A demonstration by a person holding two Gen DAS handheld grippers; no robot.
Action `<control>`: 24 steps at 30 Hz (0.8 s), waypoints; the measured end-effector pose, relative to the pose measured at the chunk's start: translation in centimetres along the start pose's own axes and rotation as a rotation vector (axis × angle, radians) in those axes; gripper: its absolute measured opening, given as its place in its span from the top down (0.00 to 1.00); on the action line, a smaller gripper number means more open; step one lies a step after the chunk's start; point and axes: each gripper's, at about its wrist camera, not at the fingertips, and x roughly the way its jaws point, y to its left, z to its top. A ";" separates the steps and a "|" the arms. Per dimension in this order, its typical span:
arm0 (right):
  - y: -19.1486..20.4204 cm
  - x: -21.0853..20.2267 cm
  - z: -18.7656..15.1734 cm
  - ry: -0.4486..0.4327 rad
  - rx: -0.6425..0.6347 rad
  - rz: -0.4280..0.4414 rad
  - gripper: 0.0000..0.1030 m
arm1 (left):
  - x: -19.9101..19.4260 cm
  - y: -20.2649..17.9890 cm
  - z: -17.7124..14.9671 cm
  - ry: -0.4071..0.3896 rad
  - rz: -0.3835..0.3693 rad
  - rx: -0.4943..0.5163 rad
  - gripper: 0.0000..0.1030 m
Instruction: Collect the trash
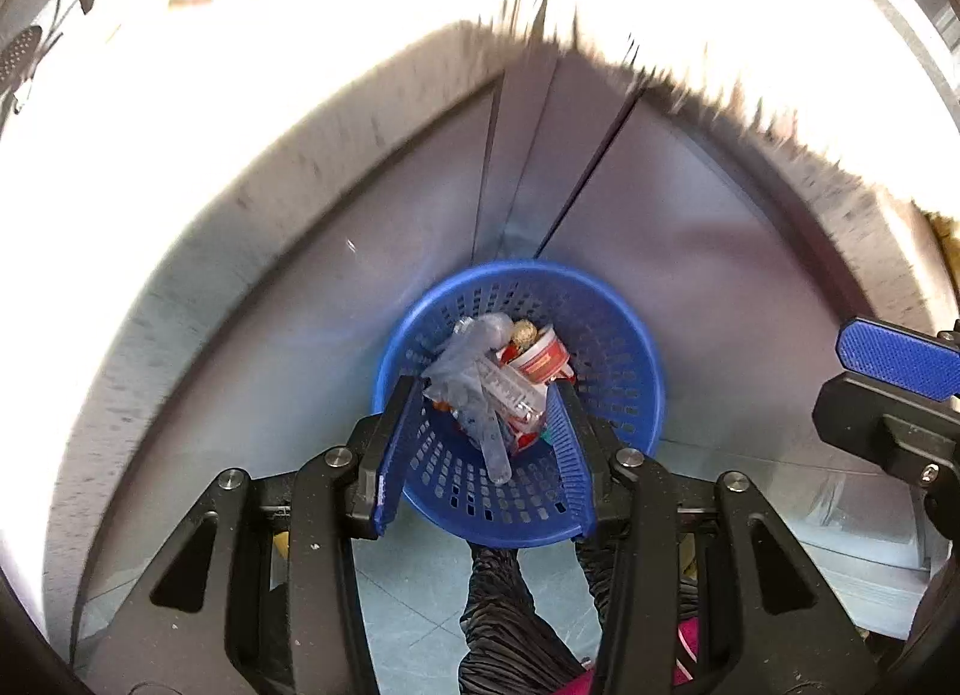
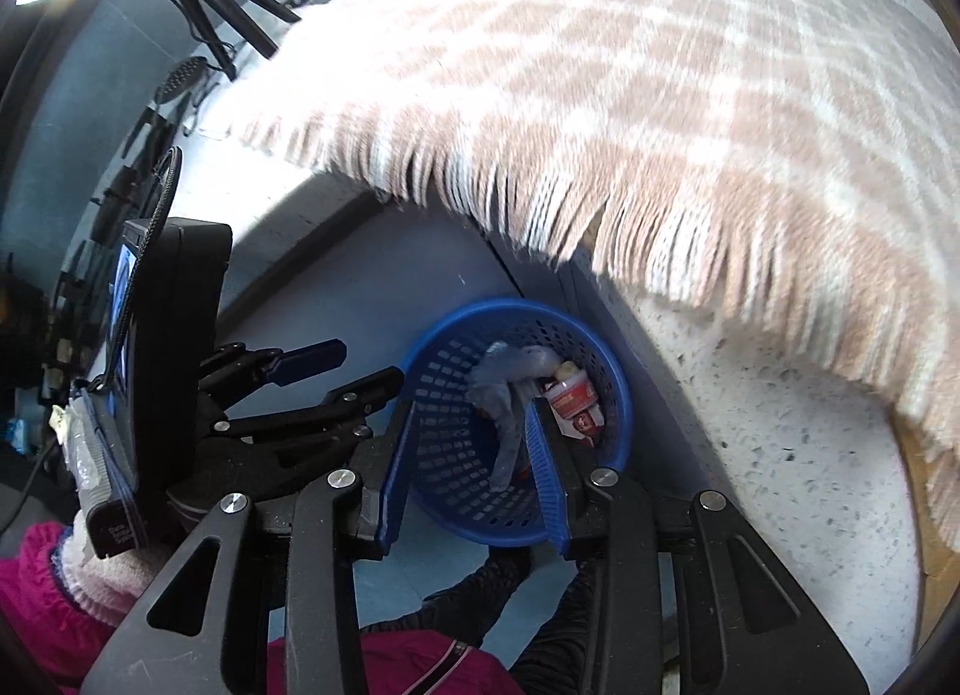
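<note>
Blue basket (image 1: 606,335) upright holding trash (image 1: 498,377), left gripper (image 1: 480,443) and right gripper (image 2: 474,467) spread, empty.

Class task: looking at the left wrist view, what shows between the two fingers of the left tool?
In the left wrist view, the blue basket shows between the left tool's open fingers, holding a crumpled clear bag and a red-and-white cup.
</note>
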 end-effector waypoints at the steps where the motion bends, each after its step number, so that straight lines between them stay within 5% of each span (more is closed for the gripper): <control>1: -0.1 -0.4 -0.1 -0.006 -0.003 0.005 0.66 | -0.4 -0.1 0.2 -0.007 0.000 0.001 0.57; 19: -1.3 -8.3 1.1 -0.158 -0.011 0.032 0.66 | -9.1 -2.1 3.7 -0.166 -0.028 0.033 0.57; 24: -2.7 -11.5 1.9 -0.231 0.014 0.019 0.57 | -12.6 -3.2 5.6 -0.247 -0.048 0.038 0.42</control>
